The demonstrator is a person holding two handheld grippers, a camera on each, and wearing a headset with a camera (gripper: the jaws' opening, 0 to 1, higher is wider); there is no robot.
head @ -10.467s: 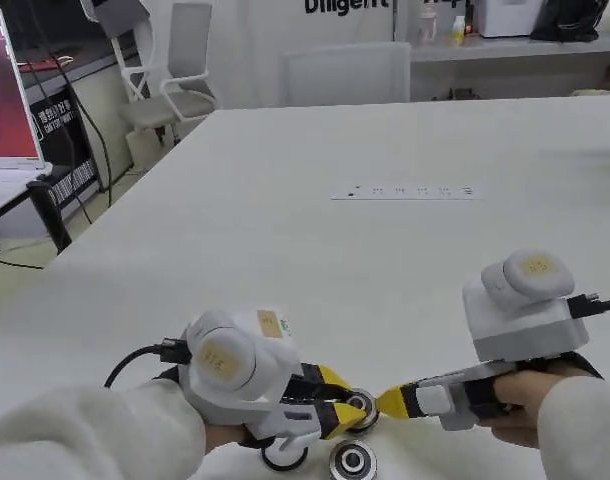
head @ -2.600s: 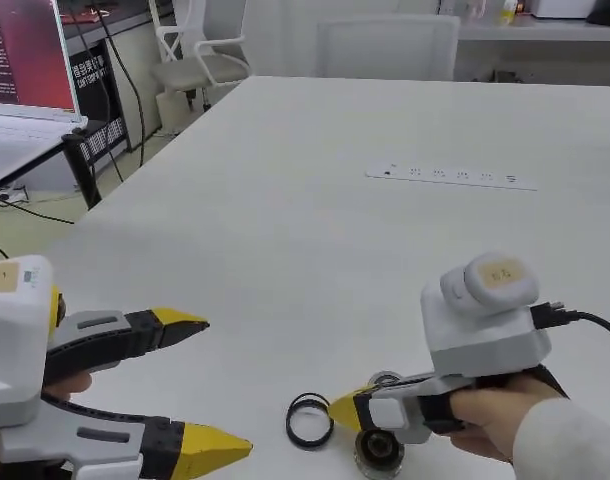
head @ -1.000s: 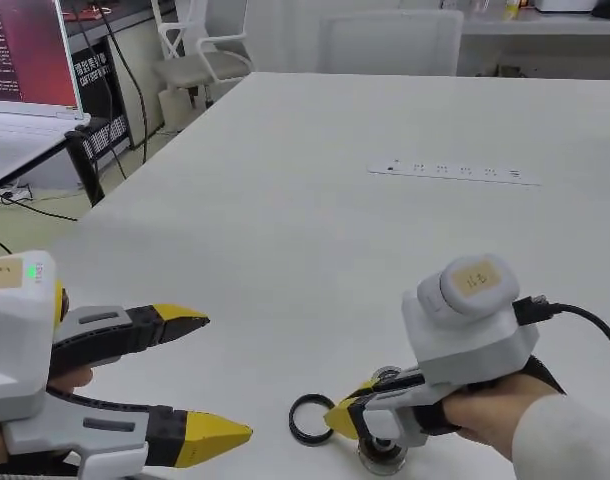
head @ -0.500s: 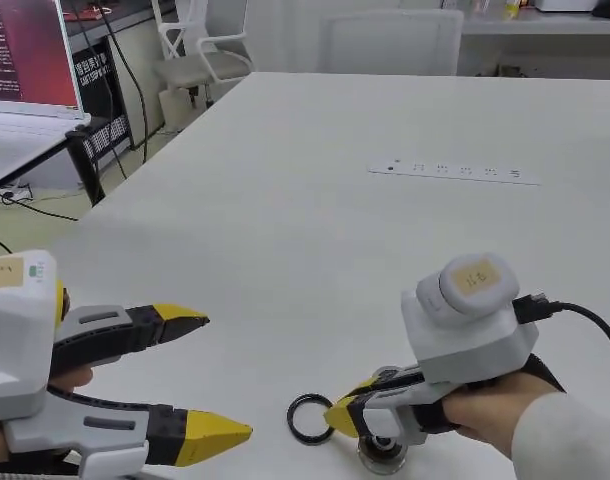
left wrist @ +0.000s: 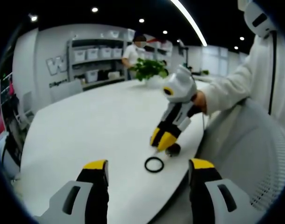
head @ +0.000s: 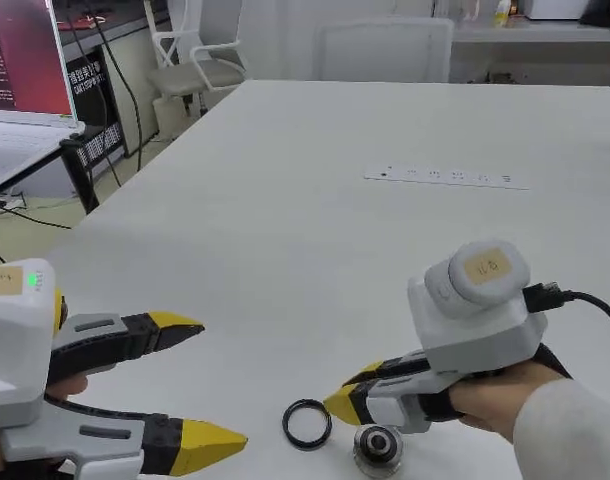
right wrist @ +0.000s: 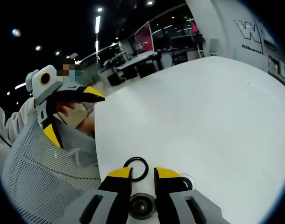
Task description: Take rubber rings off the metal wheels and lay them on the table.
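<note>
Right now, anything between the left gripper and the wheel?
Yes: the loose ring lies flat on the table between the left gripper and the wheel; the right gripper hangs close by the wheel.

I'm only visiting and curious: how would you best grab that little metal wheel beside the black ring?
Probably pinch the metal wheel across its round outer rim, coming from above: it lies flat on the table, hub up, and the ring lies apart.
</note>
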